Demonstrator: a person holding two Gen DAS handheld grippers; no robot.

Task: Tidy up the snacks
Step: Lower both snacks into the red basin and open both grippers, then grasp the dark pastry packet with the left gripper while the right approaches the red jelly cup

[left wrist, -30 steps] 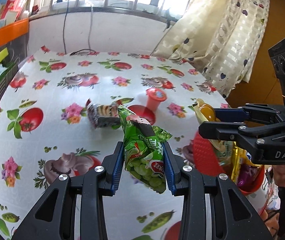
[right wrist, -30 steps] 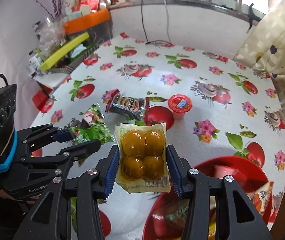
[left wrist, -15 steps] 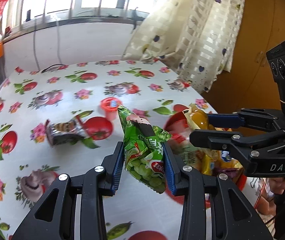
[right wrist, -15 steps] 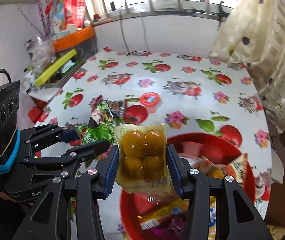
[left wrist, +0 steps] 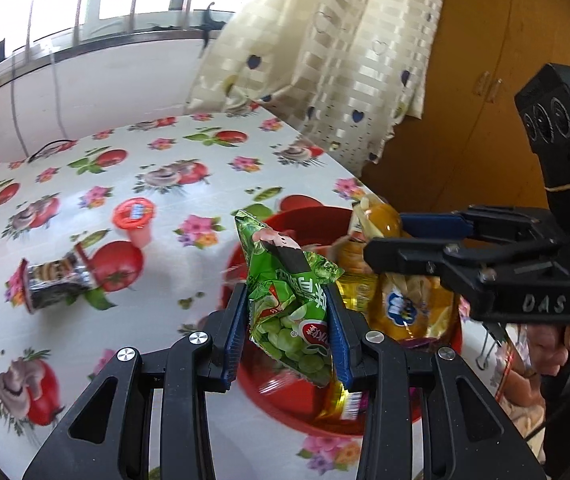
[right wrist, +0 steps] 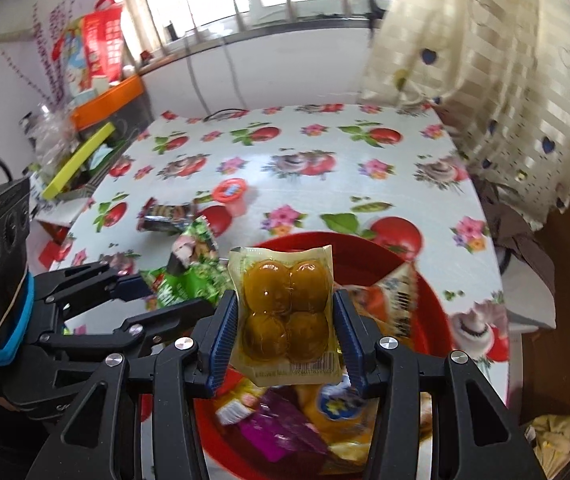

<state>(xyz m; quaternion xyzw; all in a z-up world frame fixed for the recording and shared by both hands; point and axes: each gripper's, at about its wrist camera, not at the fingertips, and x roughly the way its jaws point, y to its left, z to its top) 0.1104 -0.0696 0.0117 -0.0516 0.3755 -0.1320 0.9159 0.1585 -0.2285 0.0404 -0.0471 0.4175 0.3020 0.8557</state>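
Left of table: foil biscuit pack (left wrist: 55, 280) and red-lidded jelly cup (left wrist: 135, 222) lay loose on the cloth, well apart from the bowl, not yet collected.
Left gripper (left wrist: 287, 334): fingers clamped on green pea snack bag (left wrist: 289, 304), held upright over the near-left rim of the red bowl (left wrist: 285, 394).
Right gripper (right wrist: 287, 330): fingers clamped on clear yellow four-piece pack (right wrist: 285, 312), hanging over the bowl's middle, above the packets already inside.
Step in hand (judgement): dropping both packs into the bowl.
How to do it well: bring the green bag further inside the rim before opening, it sat close to the edge; lower both packs near the pile, then part the fingers; release one at a time, since the grippers were just beside each other and could foul.
Risk: light bags may cling to a pad or slide off the heap.
Surface: table (right wrist: 365, 196) under a glossy white oilcloth with tomato and flower print; likely slippery.
Room: barred window at the back, checked curtain (left wrist: 337, 60) at right, cluttered shelf at far left.
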